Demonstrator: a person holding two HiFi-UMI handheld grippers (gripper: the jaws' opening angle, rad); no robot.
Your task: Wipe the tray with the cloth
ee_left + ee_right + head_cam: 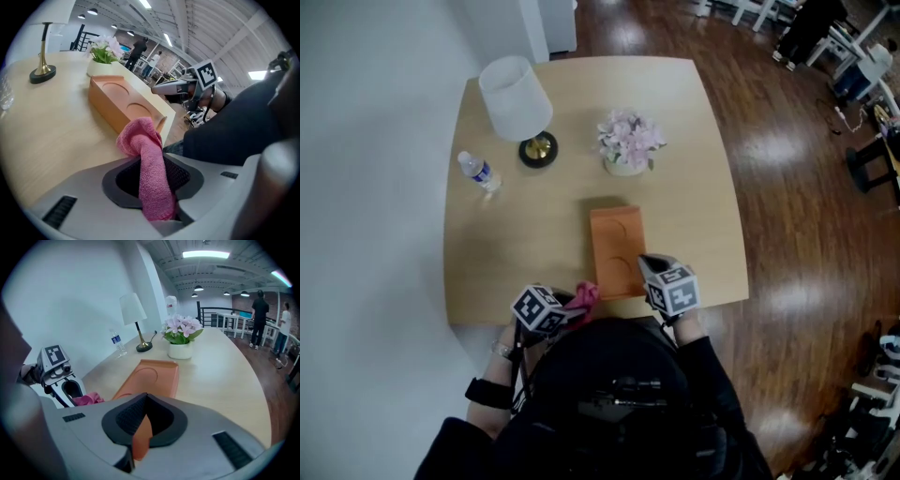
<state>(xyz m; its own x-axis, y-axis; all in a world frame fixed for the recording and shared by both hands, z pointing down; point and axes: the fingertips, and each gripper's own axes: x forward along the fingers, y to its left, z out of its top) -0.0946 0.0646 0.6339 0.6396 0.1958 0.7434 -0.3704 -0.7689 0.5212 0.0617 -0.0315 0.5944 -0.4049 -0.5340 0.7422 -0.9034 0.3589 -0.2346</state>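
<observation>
We've got one tray (617, 246) and one cloth (585, 296) on the table (694, 169)
At the table's 7 o'clock our left tool (567, 309) pinches the cloth; our right tool (649, 265) is clamped on the tray's 4 o'clock rim.

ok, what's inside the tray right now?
Nothing visible: both round recesses of the tray are bare. The right gripper covers its near right corner, gripping the rim. The cloth is in the left gripper.

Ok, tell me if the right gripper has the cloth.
No, the right gripper clamps the tray by its edge; the left gripper holds the cloth.
</observation>
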